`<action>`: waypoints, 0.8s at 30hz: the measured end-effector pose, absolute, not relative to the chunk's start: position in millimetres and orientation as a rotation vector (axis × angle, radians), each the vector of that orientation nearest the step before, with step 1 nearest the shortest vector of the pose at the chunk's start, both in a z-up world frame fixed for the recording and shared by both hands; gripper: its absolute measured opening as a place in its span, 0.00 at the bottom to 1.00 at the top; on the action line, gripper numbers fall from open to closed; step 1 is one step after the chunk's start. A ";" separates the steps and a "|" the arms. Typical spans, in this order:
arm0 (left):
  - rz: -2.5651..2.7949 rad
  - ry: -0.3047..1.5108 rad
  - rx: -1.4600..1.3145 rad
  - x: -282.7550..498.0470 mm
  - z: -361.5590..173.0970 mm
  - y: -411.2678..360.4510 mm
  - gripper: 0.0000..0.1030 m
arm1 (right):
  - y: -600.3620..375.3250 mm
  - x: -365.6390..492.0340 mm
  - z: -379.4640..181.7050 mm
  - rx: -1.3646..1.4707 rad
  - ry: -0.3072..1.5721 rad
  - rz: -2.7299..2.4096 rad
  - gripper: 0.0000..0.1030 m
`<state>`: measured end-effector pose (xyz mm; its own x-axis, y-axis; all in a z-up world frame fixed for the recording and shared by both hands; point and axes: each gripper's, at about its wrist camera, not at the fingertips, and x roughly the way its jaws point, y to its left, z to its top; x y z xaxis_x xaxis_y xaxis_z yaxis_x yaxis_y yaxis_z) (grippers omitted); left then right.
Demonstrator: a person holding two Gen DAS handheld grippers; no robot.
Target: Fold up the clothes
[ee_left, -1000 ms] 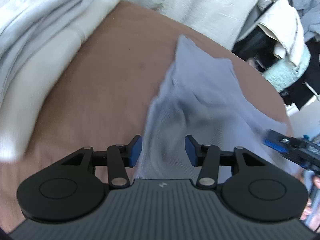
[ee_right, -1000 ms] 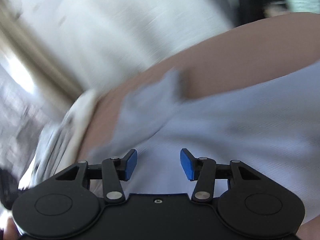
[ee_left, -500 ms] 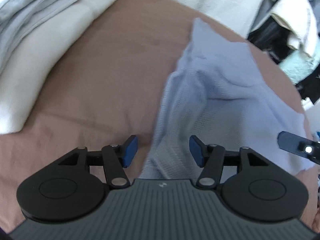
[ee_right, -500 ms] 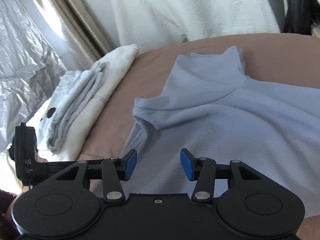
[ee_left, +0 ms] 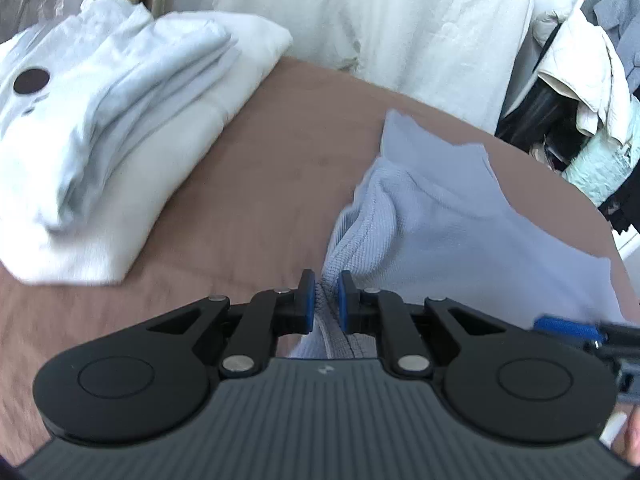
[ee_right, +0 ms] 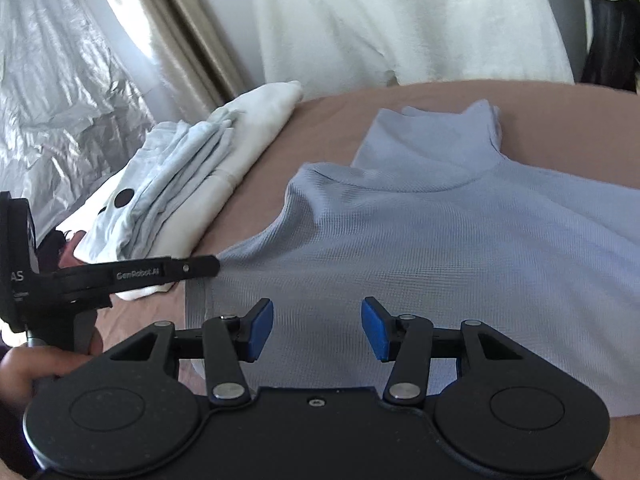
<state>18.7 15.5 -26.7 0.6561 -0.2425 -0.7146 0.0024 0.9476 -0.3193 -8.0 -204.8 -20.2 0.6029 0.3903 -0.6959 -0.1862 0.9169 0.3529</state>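
- The left gripper (ee_left: 323,294) is seen clamped on a bunched, ribbed edge of the pale blue garment (ee_left: 452,216); cloth is pinched between its blue pads (ee_left: 307,296), which stand nearly together.
- From that grip a raised fold of the garment is seen running away toward the far side, with the rest of the cloth spread to the right on the brown surface (ee_left: 260,208).
- In the right wrist view the garment (ee_right: 440,232) is shown lying mostly flat, its high collar at the far end and its near left edge lifted where the left gripper (ee_right: 200,268) is attached.
- The right gripper (ee_right: 317,328) is held over the near part of the garment with its fingers wide apart; nothing is caught between the blue pads (ee_right: 376,330). Contact with the cloth cannot be judged.
- A tip of the right gripper (ee_left: 568,326) is glimpsed at the right edge of the left wrist view, just beside the near right part of the garment.
- A stack of folded white and pale grey clothes (ee_left: 104,128) is noted on the left of the brown surface, apart from the blue garment; one piece is marked with a dark round spot.
- A hand (ee_right: 36,364) is seen at the near left, wrapped around the left gripper's handle.
- White cloth (ee_right: 400,20) is hung at the far side, with crinkled silver sheeting (ee_right: 52,80) on the far left.
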 end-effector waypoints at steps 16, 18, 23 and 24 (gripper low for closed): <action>-0.054 0.912 -0.556 6.0 -54.4 60.6 0.03 | -176.5 -23.4 -1.6 0.288 0.861 0.341 0.53; -0.090 0.921 -0.577 7.2 -56.6 57.8 0.03 | -173.8 -27.5 -0.2 0.273 0.813 0.311 0.53; -0.225 0.937 -0.818 19.8 -73.4 59.9 0.04 | -166.4 -34.2 -1.8 0.223 0.747 0.334 0.53; -0.237 0.941 -0.859 22.9 -76.3 60.8 0.04 | -164.2 -35.5 -1.9 0.191 0.741 0.353 0.53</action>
